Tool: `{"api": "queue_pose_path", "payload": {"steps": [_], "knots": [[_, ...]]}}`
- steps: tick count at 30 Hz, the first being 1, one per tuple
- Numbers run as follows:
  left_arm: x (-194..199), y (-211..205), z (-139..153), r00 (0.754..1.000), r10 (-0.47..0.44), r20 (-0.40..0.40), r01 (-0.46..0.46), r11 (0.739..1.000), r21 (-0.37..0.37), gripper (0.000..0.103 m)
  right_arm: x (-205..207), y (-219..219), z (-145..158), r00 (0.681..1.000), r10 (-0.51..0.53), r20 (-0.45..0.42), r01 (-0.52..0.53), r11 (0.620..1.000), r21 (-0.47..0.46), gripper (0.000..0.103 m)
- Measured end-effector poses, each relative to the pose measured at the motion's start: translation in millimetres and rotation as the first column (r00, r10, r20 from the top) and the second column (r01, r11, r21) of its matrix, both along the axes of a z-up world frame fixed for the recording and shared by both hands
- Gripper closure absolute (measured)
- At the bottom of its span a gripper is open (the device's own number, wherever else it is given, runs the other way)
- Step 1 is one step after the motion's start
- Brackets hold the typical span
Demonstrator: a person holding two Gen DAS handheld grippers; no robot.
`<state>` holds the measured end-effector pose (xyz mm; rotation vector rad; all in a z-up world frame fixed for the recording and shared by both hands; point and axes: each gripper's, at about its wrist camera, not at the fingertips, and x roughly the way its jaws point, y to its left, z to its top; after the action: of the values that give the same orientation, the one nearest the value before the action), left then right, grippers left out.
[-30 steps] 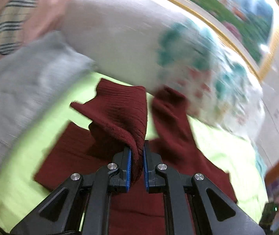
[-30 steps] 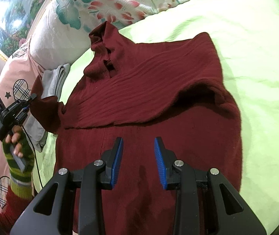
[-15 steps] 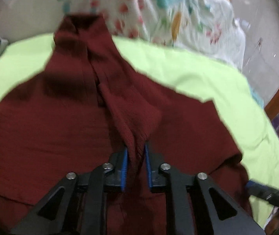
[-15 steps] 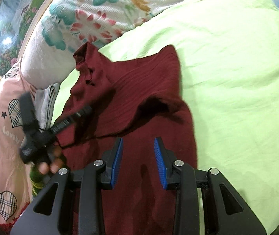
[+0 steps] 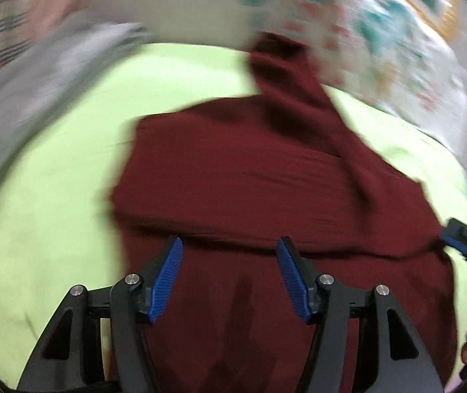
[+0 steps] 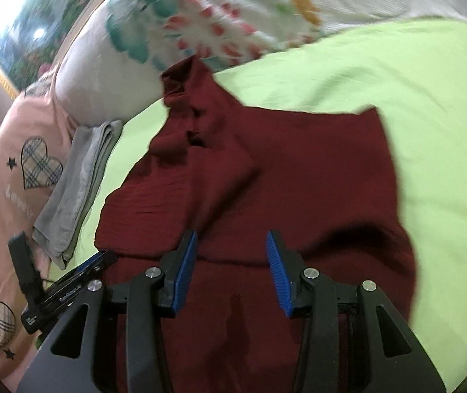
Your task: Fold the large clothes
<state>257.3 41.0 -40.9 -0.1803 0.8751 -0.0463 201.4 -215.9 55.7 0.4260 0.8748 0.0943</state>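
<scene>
Released from the left gripper [image 5: 229, 273], the dark red sleeve that was pinched between its blue pads a second ago now lies draped across the front of the maroon sweater [image 5: 266, 177]. Those jaws have just been opening and now stand well apart with nothing between them, hovering over the lower part of the garment. Over on the other side, the right gripper [image 6: 232, 267] has also just been opening; its jaws are apart and empty, poised above the same lower stretch of cloth.

From where I stand the sweater is spread on the lime green bedsheet [image 6: 413, 104], collar end pointing toward the floral pillow [image 6: 233, 16] at the head of the bed. It is a ribbed knit, deep wine in colour. One sleeve runs diagonally down from the neck across the chest, and the upper body sits as a folded layer whose lower edge makes a clear crease line across the fabric just beyond both sets of fingers. The right side of the garment bulges in a soft rounded fold with a shadow beneath it.

Beside the sweater, near the pink quilt with plaid hearts [image 6: 10, 177], lies a folded grey cloth [image 6: 76, 190]. The left wrist view is smeared, so fine detail there is hard to read.
</scene>
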Motion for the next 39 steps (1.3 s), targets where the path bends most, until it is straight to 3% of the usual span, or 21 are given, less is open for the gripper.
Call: {"api": "queue_pose_path", "payload": {"steps": [5, 10, 11, 12, 16, 18, 20, 25, 30, 35, 36, 37, 39], "knots": [[8, 64, -18, 0.986, 0.157, -0.058, -0.160, 0.987, -0.033, 0.042, 57, 56, -10, 0.995, 0.101, -0.010, -0.101, 0.985, -0.142, 0.058], [26, 74, -27, 0.984, 0.157, -0.077, -0.160, 0.987, -0.031, 0.042, 105, 88, -44, 0.989, 0.104, -0.105, -0.134, 0.926, -0.352, 0.060], [28, 72, -27, 0.985, 0.153, -0.075, -0.155, 0.987, -0.028, 0.042, 108, 84, -49, 0.990, 0.088, -0.109, -0.121, 0.925, -0.361, 0.080], [32, 71, -27, 0.986, 0.146, -0.073, -0.148, 0.989, -0.022, 0.042, 108, 76, -48, 0.992, 0.068, -0.102, -0.099, 0.935, -0.341, 0.097], [35, 71, -25, 0.990, 0.125, -0.065, -0.126, 0.992, -0.016, 0.043, 70, 33, -8, 0.997, -0.047, 0.066, 0.060, 0.973, -0.221, 0.097], [38, 64, -26, 0.991, 0.117, -0.066, -0.118, 0.993, -0.010, 0.043, 46, 12, 3, 0.986, -0.123, 0.110, 0.143, 0.972, -0.186, 0.098], [37, 58, -27, 0.991, 0.112, -0.068, -0.111, 0.994, 0.014, 0.044, 30, -9, -2, 0.979, -0.184, 0.089, 0.197, 0.967, -0.161, 0.098], [38, 56, -27, 0.991, 0.112, -0.071, -0.111, 0.994, 0.019, 0.044, 20, -46, -48, 0.968, -0.232, -0.099, 0.230, 0.973, -0.034, 0.095], [37, 73, -28, 0.986, 0.143, -0.087, -0.148, 0.987, -0.055, 0.048, 6, -53, -47, 0.963, -0.255, -0.083, 0.255, 0.967, -0.004, 0.087], [38, 58, -24, 0.997, 0.054, -0.063, -0.057, 0.998, -0.037, 0.050, 7, -61, -50, 0.959, -0.267, -0.092, 0.272, 0.961, 0.043, 0.086], [39, 56, -25, 0.996, 0.055, -0.065, -0.056, 0.998, -0.023, 0.057, 7, -61, -50, 0.960, -0.267, -0.088, 0.272, 0.961, 0.043, 0.086], [41, 59, -27, 0.995, 0.070, -0.076, -0.072, 0.997, -0.018, 0.076, 7, -61, -50, 0.960, -0.267, -0.083, 0.271, 0.962, 0.038, 0.086], [44, 72, -31, 0.990, 0.094, -0.100, -0.104, 0.990, -0.092, 0.079, 3, -60, -47, 0.960, -0.272, -0.072, 0.275, 0.961, 0.027, 0.086]]}}
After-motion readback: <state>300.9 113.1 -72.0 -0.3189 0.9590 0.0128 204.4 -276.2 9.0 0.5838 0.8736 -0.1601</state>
